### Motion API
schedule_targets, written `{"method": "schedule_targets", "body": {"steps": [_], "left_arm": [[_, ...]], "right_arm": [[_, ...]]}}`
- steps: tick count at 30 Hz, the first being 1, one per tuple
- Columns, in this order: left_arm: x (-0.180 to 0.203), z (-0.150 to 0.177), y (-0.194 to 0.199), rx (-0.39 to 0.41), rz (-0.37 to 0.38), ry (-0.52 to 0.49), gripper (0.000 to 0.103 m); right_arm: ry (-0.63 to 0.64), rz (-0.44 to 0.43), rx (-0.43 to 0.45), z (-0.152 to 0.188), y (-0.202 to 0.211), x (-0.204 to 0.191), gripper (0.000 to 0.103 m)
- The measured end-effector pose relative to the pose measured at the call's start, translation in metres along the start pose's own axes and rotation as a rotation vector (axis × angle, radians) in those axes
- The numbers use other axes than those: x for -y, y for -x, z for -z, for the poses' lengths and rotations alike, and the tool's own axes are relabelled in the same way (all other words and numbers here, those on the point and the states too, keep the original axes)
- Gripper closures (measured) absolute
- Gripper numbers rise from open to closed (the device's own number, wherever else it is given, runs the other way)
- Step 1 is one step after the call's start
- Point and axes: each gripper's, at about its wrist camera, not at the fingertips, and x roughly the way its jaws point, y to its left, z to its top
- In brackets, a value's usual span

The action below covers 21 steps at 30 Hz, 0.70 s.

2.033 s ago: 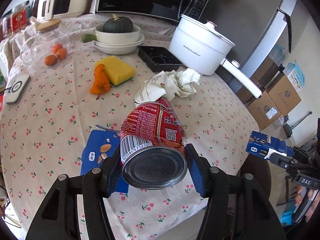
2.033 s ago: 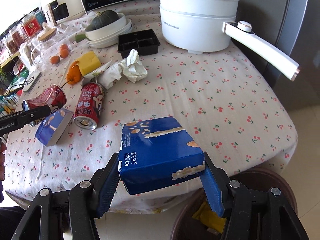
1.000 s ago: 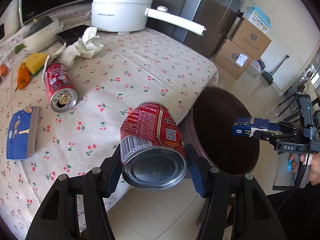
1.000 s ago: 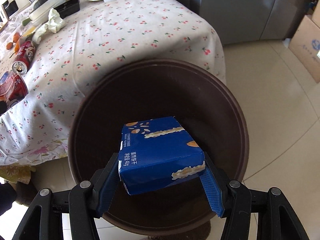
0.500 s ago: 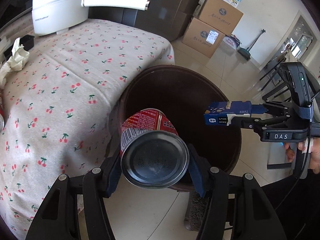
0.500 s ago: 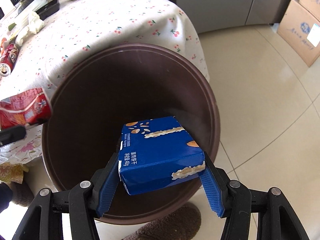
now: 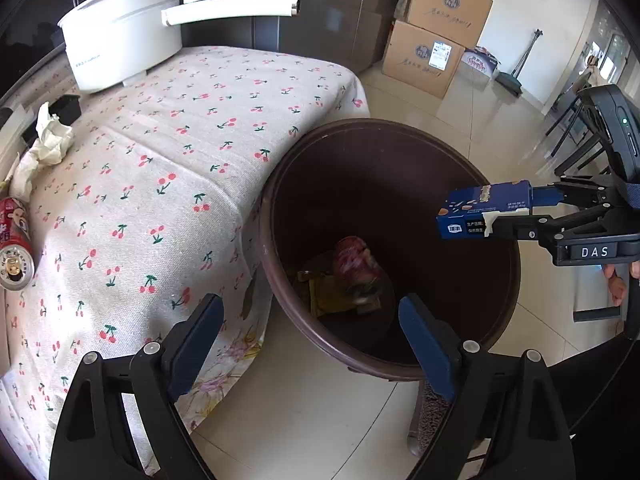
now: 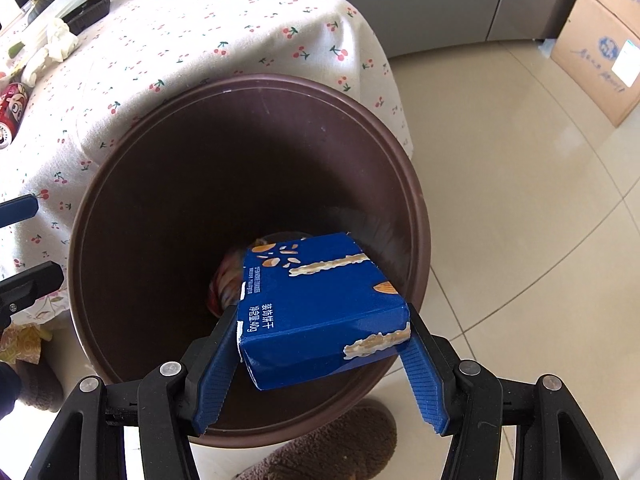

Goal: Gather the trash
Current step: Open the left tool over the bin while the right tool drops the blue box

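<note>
A brown round bin (image 7: 496,308) (image 8: 416,184) stands on the floor beside the table. A red can (image 7: 356,266) (image 8: 222,284) lies blurred at its bottom on yellow wrappers. My left gripper (image 7: 310,344) hovers over the bin's near rim, its jaws opening, with nothing between them. My right gripper (image 8: 320,344) (image 7: 508,210) is shut on a blue biscuit box (image 8: 320,304) (image 7: 484,208), held above the bin's mouth. Another red can (image 7: 12,248) (image 8: 10,114) lies on the table, with crumpled white paper (image 7: 46,144) (image 8: 62,38) behind it.
The table with a cherry-print cloth (image 7: 168,152) borders the bin. A white pot with a long handle (image 7: 120,40) and a black tray (image 7: 66,106) stand on it. Cardboard boxes (image 7: 436,36) stack by the far wall. A fuzzy brown slipper (image 8: 320,452) lies on the tiled floor.
My left gripper carried the red can from above the table to over the bin, then its jaws spread and the can dropped to the bin's bottom. The right gripper kept its hold on the blue box.
</note>
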Motion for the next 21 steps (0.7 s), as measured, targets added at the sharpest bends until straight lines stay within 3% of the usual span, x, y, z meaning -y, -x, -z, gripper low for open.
{"method": "schedule_targets", "body": {"steps": [8,12,21], "left_arm": [[-0.023,0.010,0.019,0.005,-0.050,0.026,0.007],[-0.038,0.017,0.030,0.013,-0.074,0.060,0.006],[-0.075,0.033,0.059,0.029,-0.119,0.137,0.005]], "right_arm": [[-0.001,0.001,0.004,-0.005,0.001,-0.010,0.036],[-0.030,-0.019,-0.001,-0.011,0.002,-0.014,0.014],[0.008,-0.033,-0.004,-0.025,0.003,-0.042,0.013]]}}
